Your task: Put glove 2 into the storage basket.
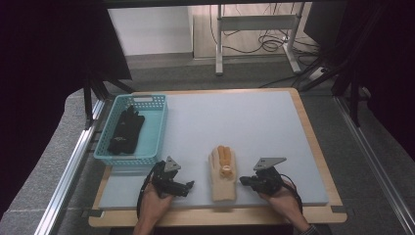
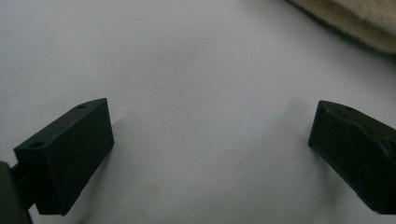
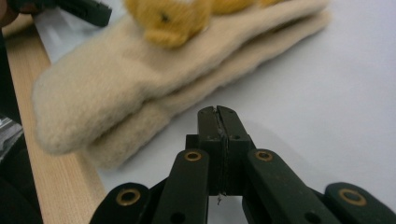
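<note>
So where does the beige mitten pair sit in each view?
High view: beige mitten pair lies low centre, between both claws.
Left gripper view: its edge crosses the top right corner.
Right gripper view: it spans upper left, ahead of the shut claw.
Shared landmark: the pale mat.

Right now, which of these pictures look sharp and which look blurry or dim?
High view: evenly lit on the table, dark at both sides. Left gripper view: soft, the fingers casting faint shadows on the mat. Right gripper view: shut fingers fairly sharp, cream mittens blurred.
</note>
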Demonstrator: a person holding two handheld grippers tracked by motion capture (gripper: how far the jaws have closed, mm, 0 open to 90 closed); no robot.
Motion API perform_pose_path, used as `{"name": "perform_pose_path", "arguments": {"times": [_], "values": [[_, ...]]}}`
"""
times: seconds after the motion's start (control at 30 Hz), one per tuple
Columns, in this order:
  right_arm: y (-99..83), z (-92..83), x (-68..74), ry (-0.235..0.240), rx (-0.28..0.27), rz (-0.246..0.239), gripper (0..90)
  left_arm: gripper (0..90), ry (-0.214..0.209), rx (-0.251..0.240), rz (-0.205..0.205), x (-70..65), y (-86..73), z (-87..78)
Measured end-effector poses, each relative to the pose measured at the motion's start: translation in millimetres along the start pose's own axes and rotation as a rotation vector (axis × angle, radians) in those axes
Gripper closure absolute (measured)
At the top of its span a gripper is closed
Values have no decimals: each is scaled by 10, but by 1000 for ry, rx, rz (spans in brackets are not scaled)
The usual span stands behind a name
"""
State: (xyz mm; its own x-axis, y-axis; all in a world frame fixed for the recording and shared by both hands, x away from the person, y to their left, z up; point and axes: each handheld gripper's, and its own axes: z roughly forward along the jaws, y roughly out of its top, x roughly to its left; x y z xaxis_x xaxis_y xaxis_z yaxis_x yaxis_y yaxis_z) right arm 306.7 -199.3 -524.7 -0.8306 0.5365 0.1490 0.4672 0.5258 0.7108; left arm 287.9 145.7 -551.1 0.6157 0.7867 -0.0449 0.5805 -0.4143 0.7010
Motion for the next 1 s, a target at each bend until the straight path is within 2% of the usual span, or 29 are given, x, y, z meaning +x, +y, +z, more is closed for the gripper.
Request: {"name": "perform_pose_path", "arguments": {"times": [0.17,0.47,0.6,0.87,1.0], "values": [[-22,95,82,34,-1,-15,877,6,1,-1,-1,0,-1,-2],[57,242,205,55,-9,-43,869,21,17,-5,-13,-7,-16,-25],[104,314,273,61,-9,-59,860,13,30,-10,-25,17,-89,-81],[229,484,397,45,-11,-94,844,27,37,-16,-41,129,-172,-155],[282,560,439,32,-18,-108,843,47,35,-20,-37,142,-184,-167]]}}
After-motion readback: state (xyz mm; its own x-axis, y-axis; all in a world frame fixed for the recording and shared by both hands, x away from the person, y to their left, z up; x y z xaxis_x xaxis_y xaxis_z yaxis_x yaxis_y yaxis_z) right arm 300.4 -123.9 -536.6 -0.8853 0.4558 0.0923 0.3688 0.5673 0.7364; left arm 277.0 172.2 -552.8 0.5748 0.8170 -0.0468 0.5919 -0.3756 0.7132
